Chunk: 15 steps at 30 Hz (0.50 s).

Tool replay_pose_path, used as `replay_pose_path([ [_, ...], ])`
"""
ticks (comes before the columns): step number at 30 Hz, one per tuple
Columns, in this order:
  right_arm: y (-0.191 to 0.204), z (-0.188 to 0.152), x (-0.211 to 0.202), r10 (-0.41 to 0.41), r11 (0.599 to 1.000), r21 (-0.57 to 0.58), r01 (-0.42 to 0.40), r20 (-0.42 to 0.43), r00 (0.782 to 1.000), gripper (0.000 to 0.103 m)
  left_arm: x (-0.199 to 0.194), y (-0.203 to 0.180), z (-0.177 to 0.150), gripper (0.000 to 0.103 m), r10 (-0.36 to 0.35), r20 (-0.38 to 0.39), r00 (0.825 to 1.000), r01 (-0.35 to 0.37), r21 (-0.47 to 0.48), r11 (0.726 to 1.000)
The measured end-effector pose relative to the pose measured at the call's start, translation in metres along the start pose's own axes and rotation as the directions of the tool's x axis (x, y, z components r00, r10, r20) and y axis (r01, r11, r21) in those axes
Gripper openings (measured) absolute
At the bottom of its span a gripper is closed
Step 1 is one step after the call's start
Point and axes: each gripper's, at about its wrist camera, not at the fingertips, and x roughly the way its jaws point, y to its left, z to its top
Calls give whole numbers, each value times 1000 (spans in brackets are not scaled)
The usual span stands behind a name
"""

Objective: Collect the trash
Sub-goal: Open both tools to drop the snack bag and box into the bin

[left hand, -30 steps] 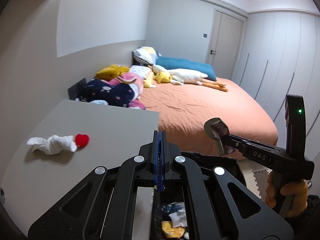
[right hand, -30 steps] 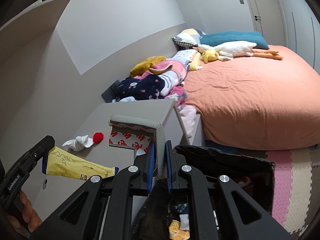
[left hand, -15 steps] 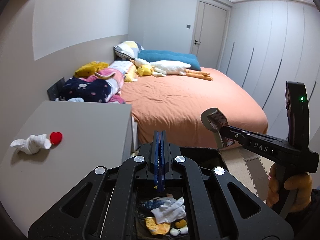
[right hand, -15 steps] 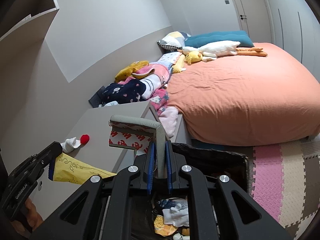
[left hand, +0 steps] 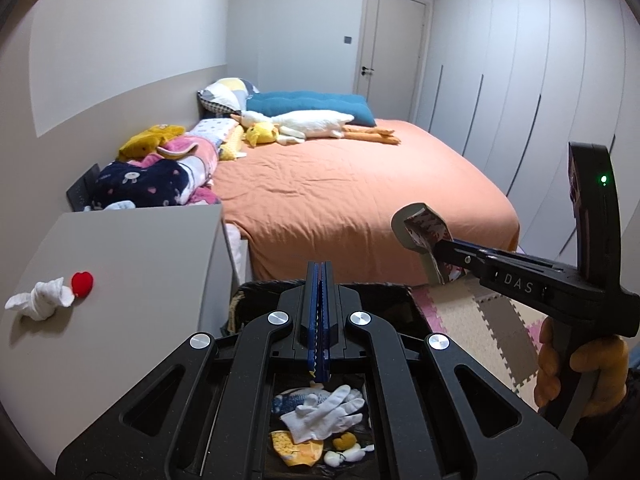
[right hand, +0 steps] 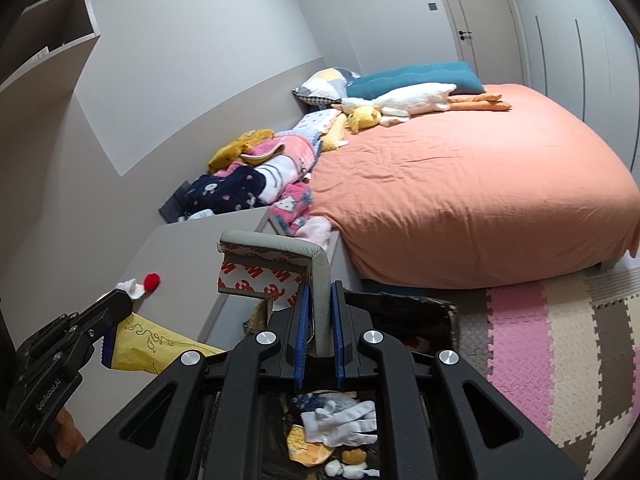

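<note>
Two hand-held grippers have swung away from the grey surface point(left hand: 120, 264) and now hang over the black trash bin point(left hand: 404, 300) beside the orange bed point(left hand: 360, 200). The left hand-held gripper point(right hand: 110, 330) is clenched on a flat yellow wrapper point(right hand: 156, 346). The right hand-held gripper point(right hand: 319, 336) grasps a bent grey adhesive strip with red-printed backing point(right hand: 280, 260). A second ago both were nearer the surface; the bin's inside, with a white glove point(left hand: 324, 410) and yellow scraps point(left hand: 296, 442), has since come fully into view beneath them. That puts both pieces of trash about where they could be let go, judging by the bin under the jaws. Left behind on the surface, at far left, lie a twisted white tissue point(left hand: 40, 300) touching a small red heart point(left hand: 82, 282), likely the next pick.
</note>
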Motion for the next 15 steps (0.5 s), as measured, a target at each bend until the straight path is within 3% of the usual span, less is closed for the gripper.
replay_pose_path([
  [14, -22, -4, 9, -73, 997, 4, 74, -35, 997, 12, 39, -15, -15, 1, -25, -146, 989, 32, 46, 998],
  [15, -22, -4, 10, -75, 997, 4, 75, -41, 996, 17, 42, -14, -16, 1, -40, -156, 987, 48, 46, 998],
])
